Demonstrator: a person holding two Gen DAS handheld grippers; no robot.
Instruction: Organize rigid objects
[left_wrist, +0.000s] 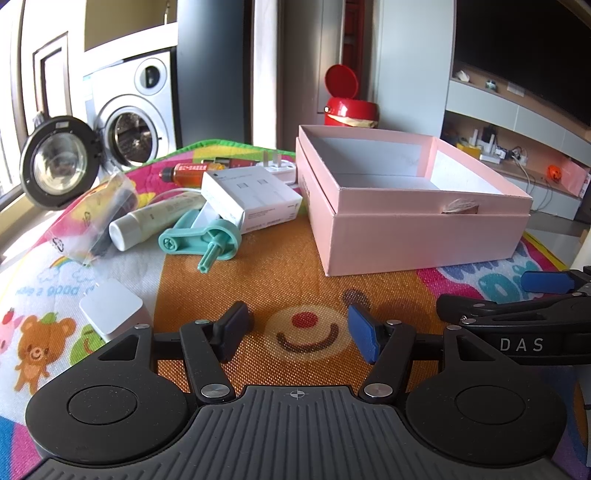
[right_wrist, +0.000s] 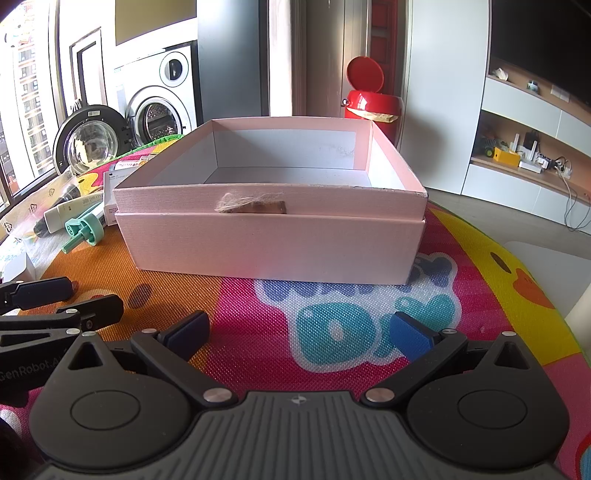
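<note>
Open pink cardboard box (right_wrist: 273, 240) sitting mid-mat, nested on its own lid, interior bare as far as visible. Just left of it, the clutter waiting to be sorted: white rectangular charger carton (left_wrist: 251, 199), teal plastic crank-shaped part (left_wrist: 199, 240), white squeeze tube (left_wrist: 147, 221), amber bottle (left_wrist: 184, 171), white plug adapter (left_wrist: 279, 168), clear bag of dark items (left_wrist: 99, 214), and nearer, a small white cube charger (left_wrist: 110, 310). Nothing packed yet, so opening step by the look of it. Left gripper (left_wrist: 299, 334) spread wide, holding nothing, low over the colourful cartoon play mat (left_wrist: 295, 288). Right gripper (right_wrist: 299, 334) likewise agape, empty, facing the box. Next move likely: left reaching to the nearest piece, closing squarely, lifting over the box wall.
</note>
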